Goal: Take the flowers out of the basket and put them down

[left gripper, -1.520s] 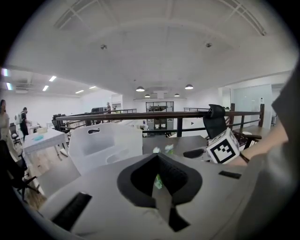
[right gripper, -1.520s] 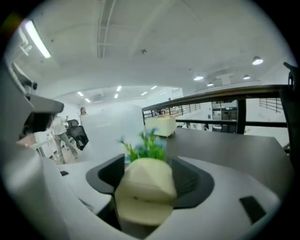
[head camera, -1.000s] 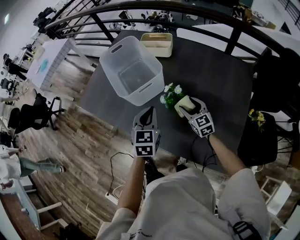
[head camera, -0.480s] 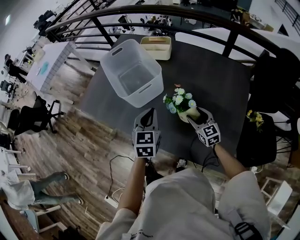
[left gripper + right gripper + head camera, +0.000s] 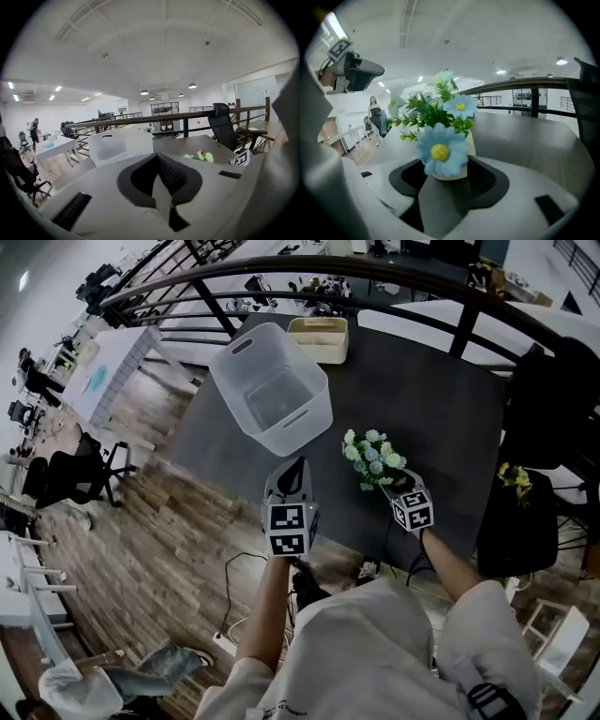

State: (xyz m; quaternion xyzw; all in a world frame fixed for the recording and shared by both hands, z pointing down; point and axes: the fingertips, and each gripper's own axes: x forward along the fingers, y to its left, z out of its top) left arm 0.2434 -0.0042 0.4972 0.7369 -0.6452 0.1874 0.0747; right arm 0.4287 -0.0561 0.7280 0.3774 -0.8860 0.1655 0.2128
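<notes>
Item: flowers (image 5: 373, 457) in a small pot (image 5: 470, 146), upright, out of the basket (image 5: 272, 390), low over the tabletop (image 5: 441, 390) to its right; contact not discernible.
My right tongs (image 5: 397, 486): clamped on the pot, just tightened a little; tabletop lies straight below.
My left tongs (image 5: 292, 474): closed, empty, nearer the basket.

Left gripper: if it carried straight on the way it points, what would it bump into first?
Most likely the near corner of the white basket, which stands just ahead of the left gripper, though depth is hard to judge.
</notes>
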